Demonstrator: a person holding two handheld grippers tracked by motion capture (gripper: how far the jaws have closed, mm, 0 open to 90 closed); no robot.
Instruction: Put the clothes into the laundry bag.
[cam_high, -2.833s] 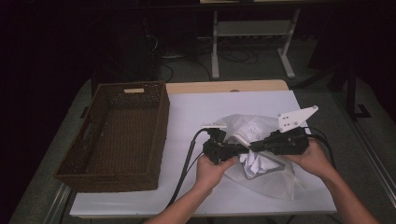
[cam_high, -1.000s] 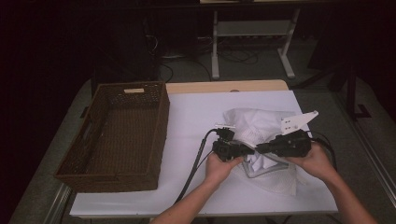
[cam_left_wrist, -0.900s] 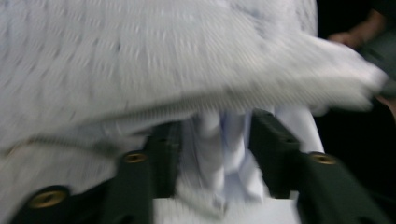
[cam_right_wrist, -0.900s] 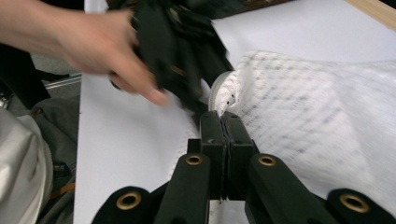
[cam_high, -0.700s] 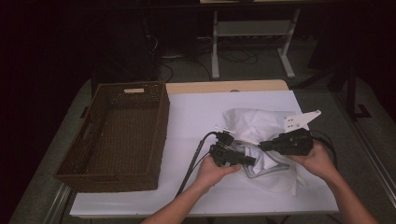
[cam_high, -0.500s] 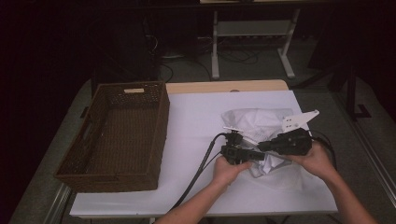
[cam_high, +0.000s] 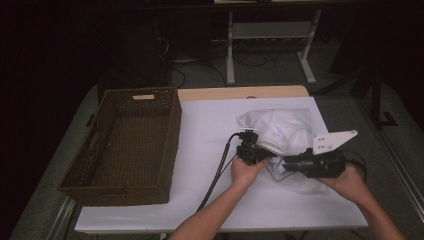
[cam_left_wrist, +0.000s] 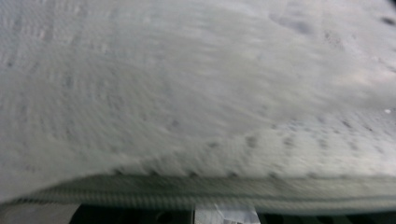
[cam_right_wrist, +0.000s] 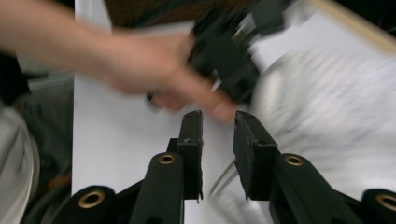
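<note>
Both our grippers meet at the near edge of the crumpled white cloth (cam_high: 282, 132), which lies beyond them. Our left gripper (cam_high: 248, 151) has been closing with cloth against its camera, grip unclear; our right gripper (cam_right_wrist: 218, 122) has just parted, holding nothing.
</note>
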